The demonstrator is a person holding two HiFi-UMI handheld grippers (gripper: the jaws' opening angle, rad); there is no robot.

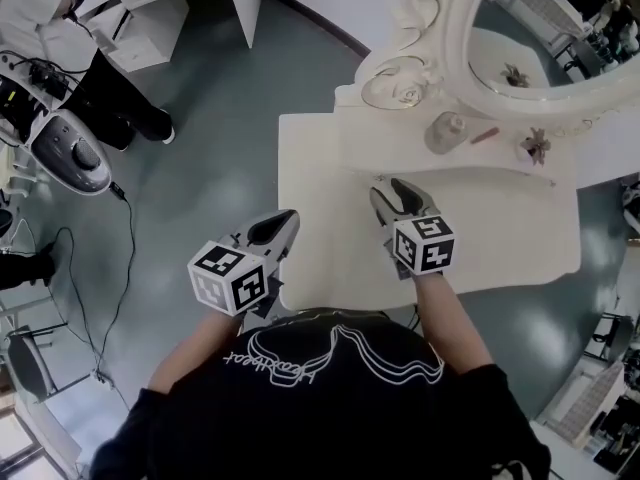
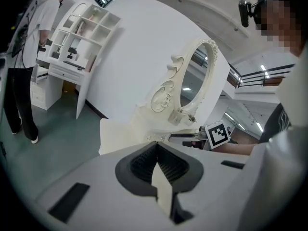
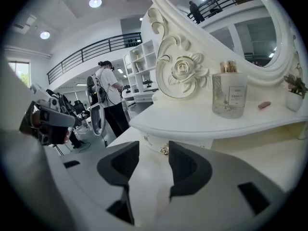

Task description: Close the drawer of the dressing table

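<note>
The white dressing table carries a raised shelf under an oval mirror. A small drawer front with a gold knob sits beneath that shelf. My right gripper hovers over the tabletop and points at the knob; in the right gripper view it stands open, the knob just beyond the fingertips and nothing held. Whether the drawer front is flush I cannot tell. My left gripper hangs at the table's front left corner, its pads meeting at the tip, empty.
On the shelf stand a perfume bottle, a pink lipstick and a small potted plant. A person stands at far left by white shelving, with equipment and cables on the grey floor.
</note>
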